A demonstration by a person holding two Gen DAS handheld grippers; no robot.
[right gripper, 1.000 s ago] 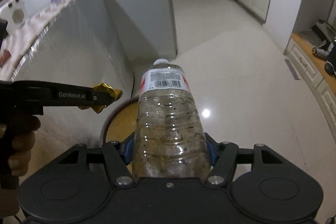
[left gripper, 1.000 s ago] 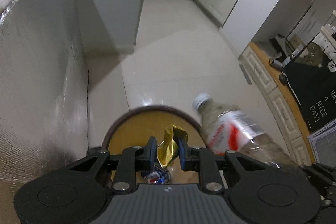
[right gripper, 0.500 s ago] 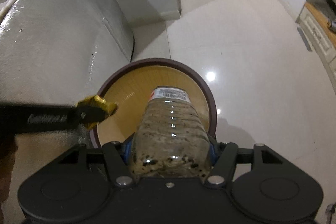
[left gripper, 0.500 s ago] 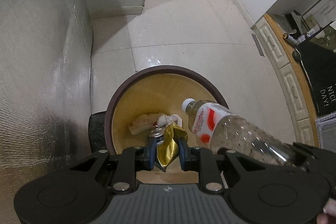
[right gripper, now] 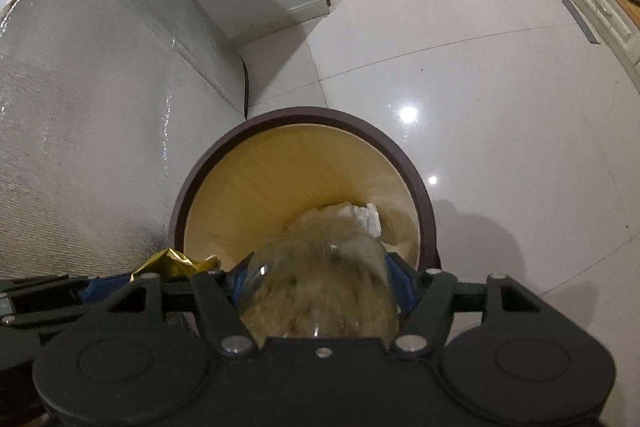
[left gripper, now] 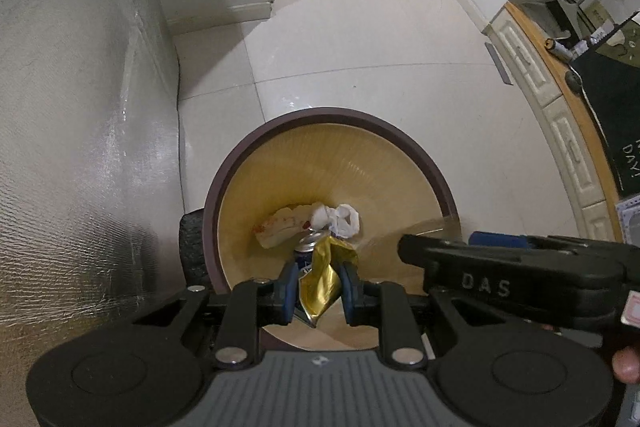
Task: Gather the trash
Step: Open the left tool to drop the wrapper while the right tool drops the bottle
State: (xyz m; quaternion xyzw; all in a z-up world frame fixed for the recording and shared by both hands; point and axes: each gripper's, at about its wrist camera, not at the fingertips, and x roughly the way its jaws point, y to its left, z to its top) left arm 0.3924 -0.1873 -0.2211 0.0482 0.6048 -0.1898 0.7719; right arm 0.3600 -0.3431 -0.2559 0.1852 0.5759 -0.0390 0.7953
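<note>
Both over bin (left gripper: 332,115). Left tool (left gripper: 319,285) opening, gold wrapper (left gripper: 322,283) between pads. Right tool (right gripper: 320,287) opening around blurred bottle (right gripper: 320,279).

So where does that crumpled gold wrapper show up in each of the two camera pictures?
Left wrist view: the gold wrapper sits low in the middle, between the left gripper fingers, whose jaws are opening, above the bin's mouth.
Right wrist view: the wrapper peeks in at lower left, beside the bin's rim.
Shared landmark: the round bin with the dark rim.
</note>
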